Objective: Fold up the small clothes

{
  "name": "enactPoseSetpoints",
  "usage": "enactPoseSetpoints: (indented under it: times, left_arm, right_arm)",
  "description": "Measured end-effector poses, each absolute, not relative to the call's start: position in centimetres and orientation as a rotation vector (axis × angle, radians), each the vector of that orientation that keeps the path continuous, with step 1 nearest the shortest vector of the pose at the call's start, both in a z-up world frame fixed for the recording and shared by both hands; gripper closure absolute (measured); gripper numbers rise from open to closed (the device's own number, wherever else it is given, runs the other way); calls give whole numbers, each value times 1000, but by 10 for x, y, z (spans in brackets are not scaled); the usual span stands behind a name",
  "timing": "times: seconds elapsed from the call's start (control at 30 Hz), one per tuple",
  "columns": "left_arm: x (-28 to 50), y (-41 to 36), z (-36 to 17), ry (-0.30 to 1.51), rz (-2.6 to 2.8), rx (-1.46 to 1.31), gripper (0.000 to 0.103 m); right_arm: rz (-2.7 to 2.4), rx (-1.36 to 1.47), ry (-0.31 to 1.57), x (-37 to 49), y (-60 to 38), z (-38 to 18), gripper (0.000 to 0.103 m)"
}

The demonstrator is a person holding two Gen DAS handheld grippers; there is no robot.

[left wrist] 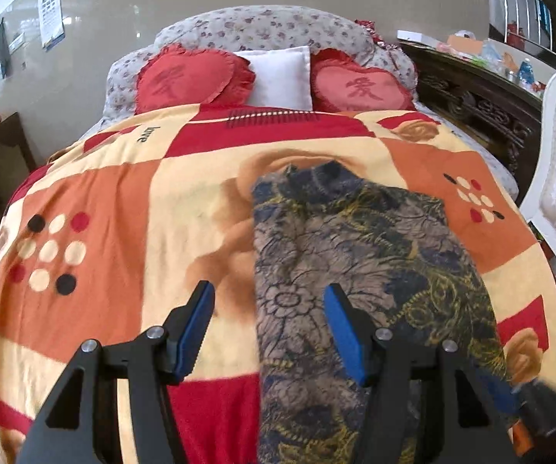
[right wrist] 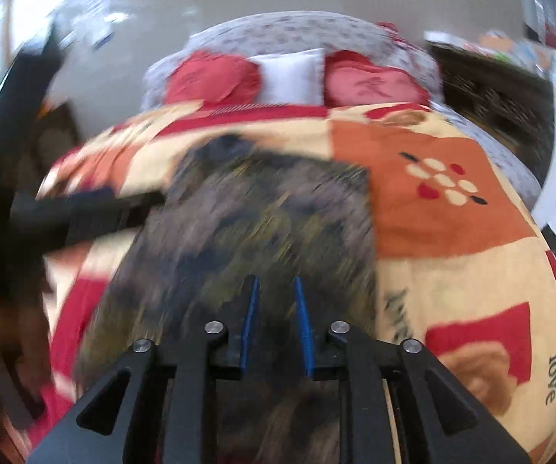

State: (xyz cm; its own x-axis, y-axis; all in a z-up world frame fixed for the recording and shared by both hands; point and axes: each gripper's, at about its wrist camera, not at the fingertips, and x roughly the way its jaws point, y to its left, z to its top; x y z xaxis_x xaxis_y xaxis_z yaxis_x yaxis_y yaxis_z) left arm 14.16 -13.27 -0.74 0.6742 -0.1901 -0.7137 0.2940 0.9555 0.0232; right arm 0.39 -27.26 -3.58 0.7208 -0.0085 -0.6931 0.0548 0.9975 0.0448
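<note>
Two views inspected, left wrist first.

Left wrist, garment: a dark floral-patterned garment point(left wrist: 359, 270) is seen laid lengthwise on the patchwork blanket point(left wrist: 123, 232), right of the bed's middle, with its collar end toward the pillows.
Left wrist, left gripper point(left wrist: 270, 294): the blue-padded fingers point(left wrist: 196, 328) are held wide apart; nothing is gripped. The garment's left edge is framed between them, the right finger being over the fabric and the left over bare blanket.
Left wrist, right gripper point(left wrist: 540, 402): only a blurred dark part is seen at the lower right, at the garment's edge.
Left wrist, bed head: two red heart-shaped cushions point(left wrist: 196, 77) are noted with a white pillow point(left wrist: 281, 77) between them.

Right wrist, image quality: heavy motion blur is recorded.
Right wrist, right gripper point(right wrist: 276, 282): the fingers are set narrow but parted; whether fabric is pinched cannot be told.
Right wrist, garment point(right wrist: 262, 212): it is seen directly beneath and ahead of the fingers.
Right wrist, left gripper point(right wrist: 84, 208): a dark blurred shape is seen at the garment's left edge.
</note>
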Motion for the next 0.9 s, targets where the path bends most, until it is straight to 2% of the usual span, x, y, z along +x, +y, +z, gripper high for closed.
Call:
enactPoseSetpoints:
  times: [0.1,0.2,0.6,0.9]
  left_arm:
    - [139,-130,-4,782,-272,145,41]
    - [142,-128,-2,784,-267,138,41]
    - [169,-120,-26,848,-243,160,41]
    - [212,-87,-75,1070,-708,-323,40]
  right_arm:
    - [-33,50,687,-8,-269,-58,58]
    - [-41,62,701,-4,-272,-57,54]
    - [-58,50,685,-6,-269,-58,51]
    - [-57,55,687,-7,-270,-58,51]
